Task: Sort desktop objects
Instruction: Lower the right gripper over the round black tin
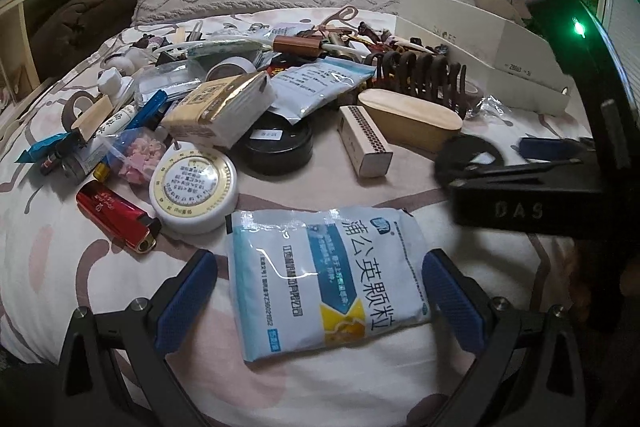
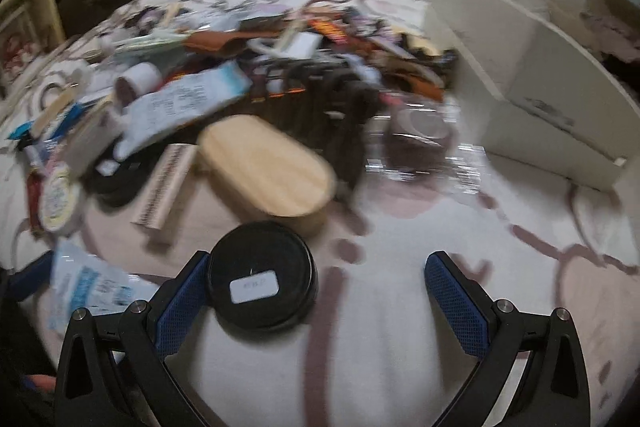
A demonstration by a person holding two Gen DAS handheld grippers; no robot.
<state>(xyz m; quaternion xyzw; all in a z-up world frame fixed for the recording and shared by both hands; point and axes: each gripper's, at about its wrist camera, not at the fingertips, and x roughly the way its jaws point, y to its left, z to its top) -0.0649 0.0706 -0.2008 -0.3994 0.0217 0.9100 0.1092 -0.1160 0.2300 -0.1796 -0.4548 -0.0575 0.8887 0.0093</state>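
A white and blue medicine sachet [image 1: 326, 277] lies flat on the bedspread between the open fingers of my left gripper [image 1: 320, 291], touching neither pad. My right gripper [image 2: 320, 291] is open; a black round tin with a white label [image 2: 260, 287] sits on the bed against its left pad [image 2: 182, 303], far from the right pad. The same tin [image 1: 469, 157] and the right gripper's black body [image 1: 528, 193] show at the right of the left wrist view. The right wrist view is blurred.
A heap of small objects covers the bed behind: a white round case [image 1: 194, 187], a red lighter [image 1: 116, 215], a second black tin [image 1: 274, 147], a wooden oval box [image 1: 408, 119], a brown hair claw [image 1: 420, 75]. A white open box [image 1: 484, 43] stands at the back right.
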